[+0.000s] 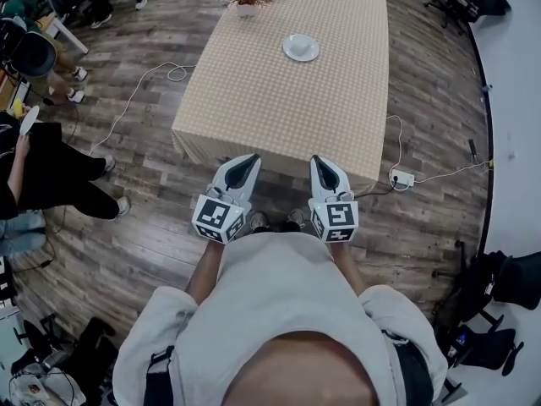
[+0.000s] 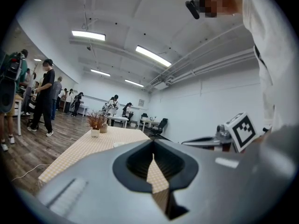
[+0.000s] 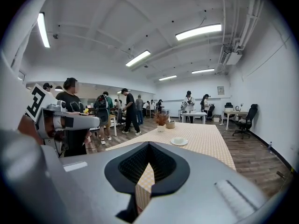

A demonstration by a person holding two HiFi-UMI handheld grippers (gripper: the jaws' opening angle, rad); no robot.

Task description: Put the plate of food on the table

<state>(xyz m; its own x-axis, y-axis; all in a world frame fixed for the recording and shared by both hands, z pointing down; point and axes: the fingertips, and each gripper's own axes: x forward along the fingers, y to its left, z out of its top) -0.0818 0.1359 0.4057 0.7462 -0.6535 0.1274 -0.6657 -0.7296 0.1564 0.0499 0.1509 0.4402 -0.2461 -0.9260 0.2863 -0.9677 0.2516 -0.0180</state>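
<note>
Wooden flooring is spreading around a checked tabletop [image 1: 279,100] in a busy workroom. Both pairs of jaws are pressing together with nothing between them. The left gripper [image 1: 251,161] and right gripper [image 1: 318,162] are hovering side by side just off the tabletop's near edge, pointing across it. A white plate [image 1: 301,47] is sitting on the tabletop's far half, well apart from both and almost straight ahead of the right jaws, so the right gripper looks nearer. Being round, it is offering no preferred axis.

Table [image 1: 279,117] near half free; plate [image 1: 301,47], plant pot [image 1: 247,9] beyond.
</note>
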